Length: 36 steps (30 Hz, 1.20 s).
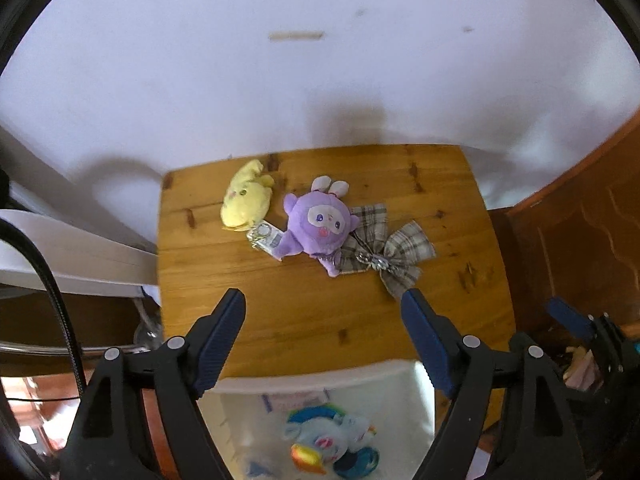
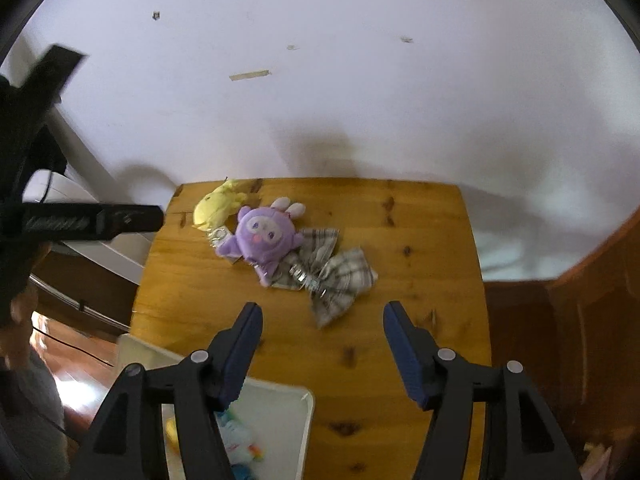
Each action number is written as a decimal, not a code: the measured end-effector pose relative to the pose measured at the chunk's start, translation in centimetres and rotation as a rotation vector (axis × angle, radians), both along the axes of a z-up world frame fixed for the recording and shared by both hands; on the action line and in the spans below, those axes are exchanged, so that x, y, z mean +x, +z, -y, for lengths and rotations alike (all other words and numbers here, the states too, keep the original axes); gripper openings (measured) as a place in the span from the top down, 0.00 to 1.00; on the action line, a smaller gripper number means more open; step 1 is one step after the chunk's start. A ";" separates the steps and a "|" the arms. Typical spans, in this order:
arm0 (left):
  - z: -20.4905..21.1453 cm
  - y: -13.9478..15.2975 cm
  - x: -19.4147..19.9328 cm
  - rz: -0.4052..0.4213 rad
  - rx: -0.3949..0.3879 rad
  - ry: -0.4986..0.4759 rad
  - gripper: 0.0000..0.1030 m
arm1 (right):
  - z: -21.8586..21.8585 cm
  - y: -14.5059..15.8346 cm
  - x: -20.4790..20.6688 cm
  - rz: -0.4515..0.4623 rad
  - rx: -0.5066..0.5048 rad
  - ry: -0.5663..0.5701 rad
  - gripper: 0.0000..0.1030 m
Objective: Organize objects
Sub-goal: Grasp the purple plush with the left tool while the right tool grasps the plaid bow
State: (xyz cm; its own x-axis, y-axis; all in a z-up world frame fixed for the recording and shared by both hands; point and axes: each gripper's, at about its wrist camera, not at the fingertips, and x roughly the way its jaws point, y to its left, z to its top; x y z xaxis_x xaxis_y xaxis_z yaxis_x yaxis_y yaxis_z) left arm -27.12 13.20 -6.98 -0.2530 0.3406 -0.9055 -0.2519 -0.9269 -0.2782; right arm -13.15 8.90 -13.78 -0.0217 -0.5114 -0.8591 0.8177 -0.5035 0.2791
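Observation:
A purple plush (image 1: 318, 226) (image 2: 266, 236) lies on the wooden table (image 1: 320, 320) (image 2: 420, 340) between a yellow plush (image 1: 245, 200) (image 2: 218, 205) on its left and a grey plaid bow (image 1: 384, 250) (image 2: 332, 276) with a metal chain on its right. A small silver keyring item (image 1: 265, 237) lies beside the purple plush. My left gripper (image 1: 324, 300) is open and empty, hovering near the table's front. My right gripper (image 2: 322, 312) is open and empty, just in front of the bow. A white bin (image 1: 400, 400) (image 2: 280, 420) below holds a blue plush toy (image 1: 332, 436).
A white wall (image 1: 320, 80) stands behind the table. Brown wooden furniture (image 1: 580, 240) is at the right. White boards (image 1: 60, 248) and a black cable are at the left. The left gripper shows at the left edge of the right wrist view (image 2: 80, 220).

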 end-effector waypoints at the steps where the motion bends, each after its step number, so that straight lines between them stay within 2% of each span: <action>1: -0.4 -1.2 -1.2 0.028 -0.001 0.011 0.19 | 0.5 -0.8 -0.2 -0.004 0.009 0.013 0.38; 7: -2.3 -7.6 -6.5 0.118 -0.014 0.087 0.19 | 4.6 -6.2 -0.1 -0.059 0.062 0.147 0.38; 10: -3.0 -10.7 -8.2 0.156 0.018 0.134 0.19 | 7.0 -8.8 0.3 -0.056 0.090 0.210 0.38; 11: -3.4 -11.8 -8.7 0.174 0.032 0.138 0.19 | 7.6 -9.7 0.5 -0.055 0.096 0.231 0.38; 14: -5.0 -14.1 -9.5 0.194 0.010 0.108 0.19 | 9.7 -12.2 1.0 -0.076 0.118 0.288 0.38; 19: -7.3 -16.8 -10.0 0.207 -0.033 0.050 0.19 | 11.7 -15.9 2.0 -0.120 0.149 0.366 0.38; 28: -8.2 -19.5 -10.9 0.198 -0.067 0.040 0.19 | 12.9 -19.9 3.7 -0.195 0.208 0.445 0.40; 30: -8.4 -19.5 -10.8 0.176 -0.073 0.036 0.19 | 12.8 -20.4 4.1 -0.202 0.219 0.456 0.47; 32: -8.5 -19.4 -10.7 0.163 -0.079 0.040 0.19 | 12.6 -20.5 4.2 -0.171 0.204 0.464 0.62; 34: -8.7 -19.4 -10.7 0.154 -0.080 0.043 0.19 | 12.4 -20.4 4.2 -0.130 0.198 0.461 0.68; 36: -8.8 -19.6 -10.7 0.152 -0.088 0.040 0.18 | 12.1 -20.4 4.5 -0.135 0.201 0.459 0.70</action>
State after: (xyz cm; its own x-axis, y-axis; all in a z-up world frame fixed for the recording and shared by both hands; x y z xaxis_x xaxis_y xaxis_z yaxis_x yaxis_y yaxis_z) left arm -37.79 22.03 -26.58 -0.1224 0.2510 -0.9602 -0.1750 -0.9578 -0.2280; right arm -8.62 -3.24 -34.16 0.0491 -0.3198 -0.9462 0.9889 -0.1172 0.0909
